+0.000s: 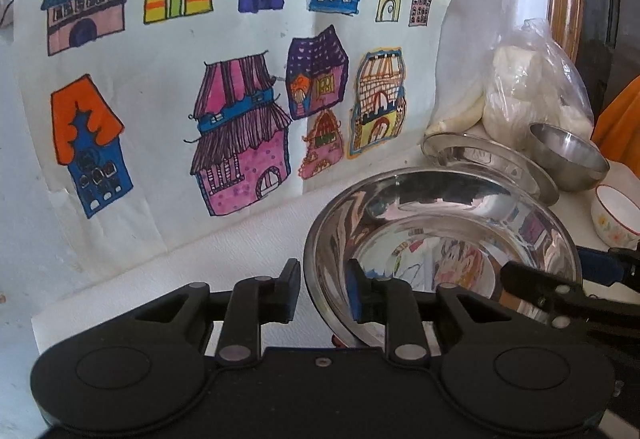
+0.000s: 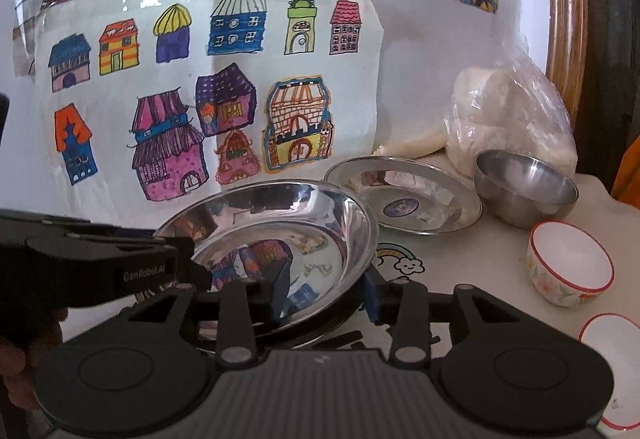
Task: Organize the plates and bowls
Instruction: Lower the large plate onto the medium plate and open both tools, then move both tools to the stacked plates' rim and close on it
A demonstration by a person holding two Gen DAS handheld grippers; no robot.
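Now both tongs grasp the big steel plate: the left tongs (image 1: 324,291) straddle its left rim, the right tongs (image 2: 326,291) its near right rim. This big steel plate (image 2: 280,223) is tilted above the desk (image 2: 500,259). Behind it lie a flat steel plate (image 2: 404,199), a steel bowl (image 2: 524,187) and a white cup (image 2: 570,263).
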